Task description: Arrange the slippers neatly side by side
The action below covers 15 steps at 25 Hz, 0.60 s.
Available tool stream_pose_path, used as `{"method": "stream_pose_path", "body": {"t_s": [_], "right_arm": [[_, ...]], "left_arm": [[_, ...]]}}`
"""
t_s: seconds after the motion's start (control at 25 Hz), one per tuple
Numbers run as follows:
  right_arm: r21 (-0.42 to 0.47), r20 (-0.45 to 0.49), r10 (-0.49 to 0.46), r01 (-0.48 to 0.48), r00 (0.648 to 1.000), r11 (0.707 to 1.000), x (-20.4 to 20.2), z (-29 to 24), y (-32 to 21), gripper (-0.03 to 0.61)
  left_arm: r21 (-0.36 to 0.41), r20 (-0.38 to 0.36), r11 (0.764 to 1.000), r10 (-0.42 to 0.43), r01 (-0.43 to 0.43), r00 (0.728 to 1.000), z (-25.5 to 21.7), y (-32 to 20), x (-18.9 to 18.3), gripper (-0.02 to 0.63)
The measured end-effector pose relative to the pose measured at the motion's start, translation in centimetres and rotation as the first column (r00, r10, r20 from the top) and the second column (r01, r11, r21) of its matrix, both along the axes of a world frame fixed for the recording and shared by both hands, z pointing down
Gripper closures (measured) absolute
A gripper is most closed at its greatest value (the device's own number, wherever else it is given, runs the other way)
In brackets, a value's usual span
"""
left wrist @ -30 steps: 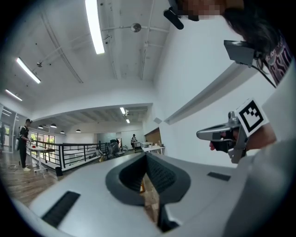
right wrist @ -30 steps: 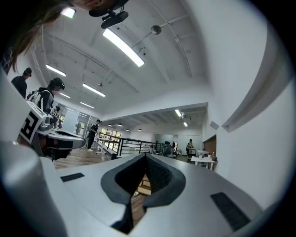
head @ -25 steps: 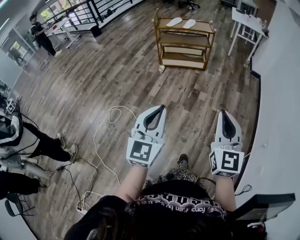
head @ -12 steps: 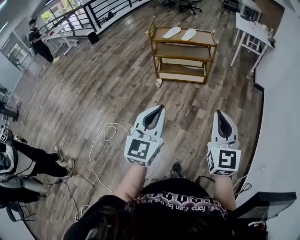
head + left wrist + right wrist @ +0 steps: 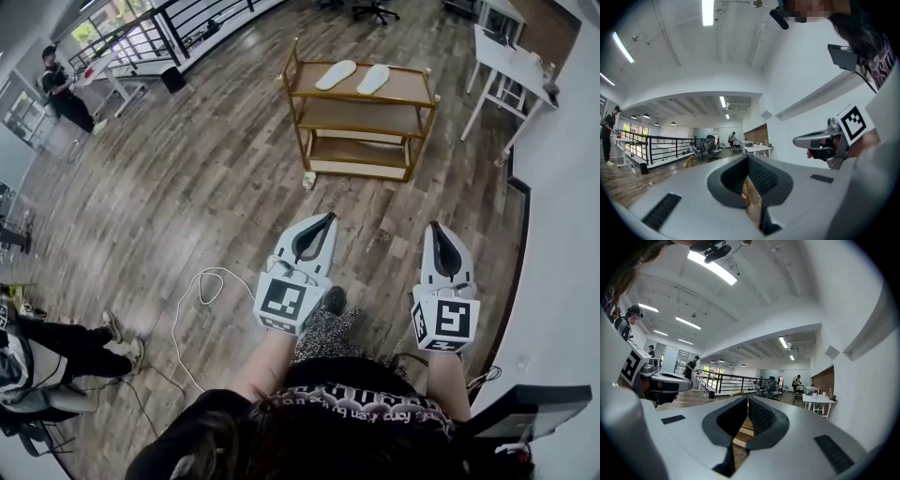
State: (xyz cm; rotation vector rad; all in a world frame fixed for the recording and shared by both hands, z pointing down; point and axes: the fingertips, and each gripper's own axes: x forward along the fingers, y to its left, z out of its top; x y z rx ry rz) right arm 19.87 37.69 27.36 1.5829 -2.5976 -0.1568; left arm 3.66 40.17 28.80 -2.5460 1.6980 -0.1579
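Head view: slippers (image 5: 336, 74) parallel, long axes away-right; left gripper (image 5: 328, 217), right gripper (image 5: 434, 226) clenched, empty.

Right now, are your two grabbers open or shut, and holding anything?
Left gripper: shut, holding nothing.
Right gripper: shut, holding nothing.

On the cart's top shelf (image 5: 410, 85), one slipper (image 5: 336, 74) lies just left of the other slipper (image 5: 373, 79).

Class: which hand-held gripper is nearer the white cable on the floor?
Left. The left hand-held gripper is just right of the white cable; the right hand-held gripper lies farther right.
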Motion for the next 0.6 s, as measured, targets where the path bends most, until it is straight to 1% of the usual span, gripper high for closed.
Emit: {"method": "stream_pose_path", "body": {"t_s": [0.12, 0.32, 0.48, 0.6], "right_arm": [[0.025, -0.013, 0.013, -0.012, 1.0, 1.0, -2.1, 0.0, -5.0, 0.575], [0.038, -0.005, 0.024, -0.024, 1.0, 0.999, -5.4, -1.6, -14.0, 0.574], [0.042, -0.004, 0.044, -0.044, 0.999, 0.998, -7.1, -2.2, -19.5, 0.574], [0.026, -0.027, 0.043, -0.043, 0.999, 0.999, -8.1, -1.6, -22.7, 0.574]], "left_arm": [[-0.012, -0.008, 1.0, 0.025, -0.025, 1.0, 0.7, -5.6, -1.2, 0.626], [0.003, 0.022, 0.998, 0.064, -0.064, 0.998, -0.5, -14.7, -3.6, 0.626], [0.017, 0.039, 0.998, 0.057, -0.058, 0.998, -1.3, -20.1, -6.3, 0.626], [-0.002, 0.026, 0.999, 0.046, -0.046, 0.999, -0.6, -23.7, -7.7, 0.626]]}}
